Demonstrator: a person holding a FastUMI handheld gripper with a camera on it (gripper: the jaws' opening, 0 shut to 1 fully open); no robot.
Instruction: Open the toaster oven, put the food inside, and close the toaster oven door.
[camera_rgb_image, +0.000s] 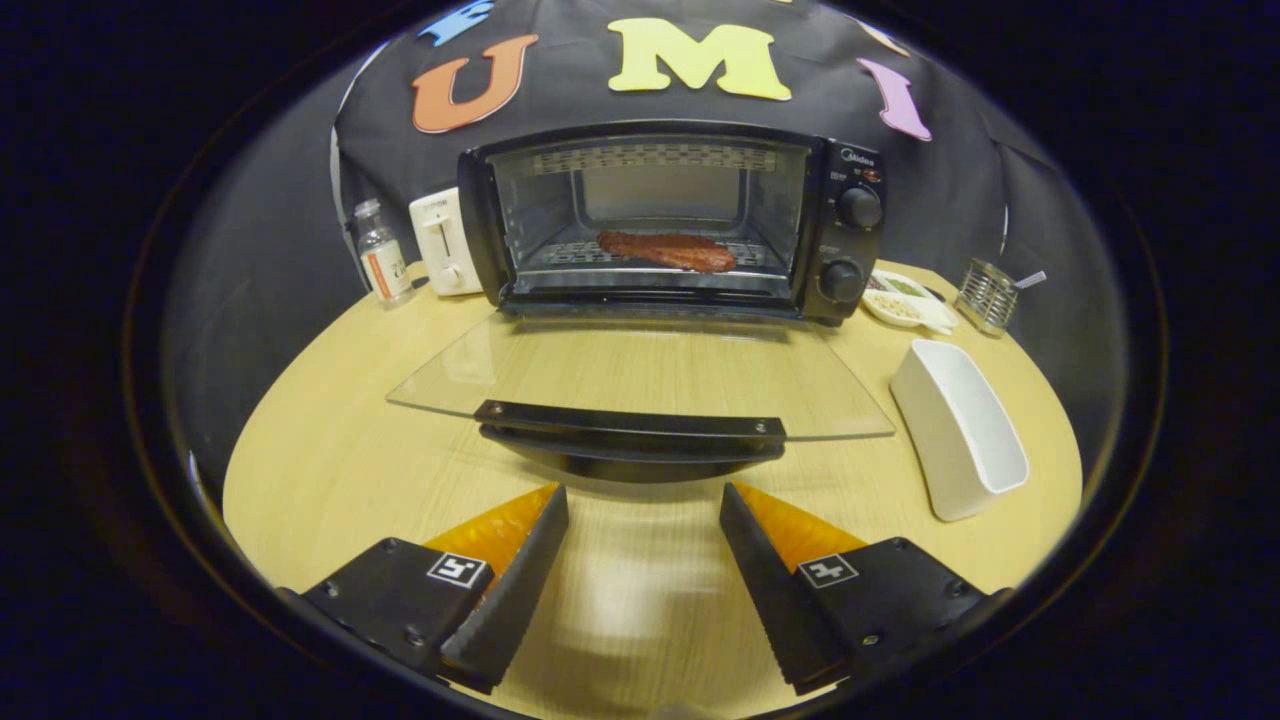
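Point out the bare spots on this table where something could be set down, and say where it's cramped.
Bare wood lies on the table left of the open glass door, below the bottle, and between the door handle and the open, empty gripper. A narrow strip separates door and white dish. Crowded: beside the toaster oven, around the condiment tray and wire holder.

Hovering over the wooden table (330, 470) with the gripper (643, 500) spread wide and gripping nothing, just short of the handle (630, 425) of the lowered glass door (640, 375). Lying on the rack inside the open toaster oven (670, 220): the food (667, 250). Standing right of the door: a white dish (960, 430).
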